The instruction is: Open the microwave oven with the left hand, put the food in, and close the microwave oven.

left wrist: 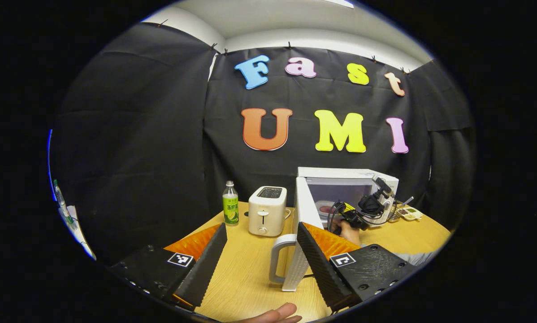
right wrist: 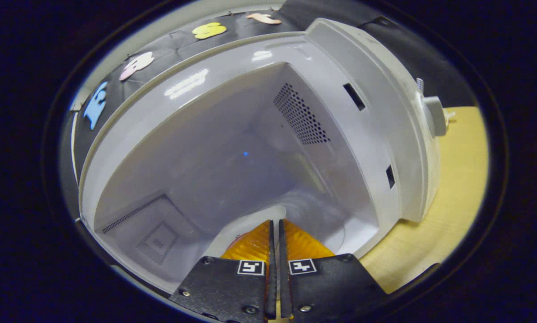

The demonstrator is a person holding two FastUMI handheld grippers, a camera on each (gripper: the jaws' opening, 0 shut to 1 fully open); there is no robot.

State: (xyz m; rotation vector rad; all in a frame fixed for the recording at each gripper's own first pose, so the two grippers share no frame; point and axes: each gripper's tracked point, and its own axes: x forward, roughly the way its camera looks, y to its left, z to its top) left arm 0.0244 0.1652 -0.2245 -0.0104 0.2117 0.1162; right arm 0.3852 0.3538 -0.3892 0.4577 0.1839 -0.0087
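Microwave oven (right wrist: 268, 148): I see its open white cavity across mid-frame.
Right gripper (right wrist: 274, 244): bottom centre, jaws nearly closed, reaching inside.
Bench (right wrist: 452, 206): right edge.

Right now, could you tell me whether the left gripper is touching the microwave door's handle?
Apart. In the left gripper view the left gripper is open, and the door handle stands between its fingers with bare table visible on either side.

left gripper (left wrist: 262, 251): fingers spread wide, nothing between them | right gripper (right wrist: 275, 233): fingers nearly together, thin gap, grip unclear; seen far off in left gripper view, held by a hand (left wrist: 350, 232), pointing forward
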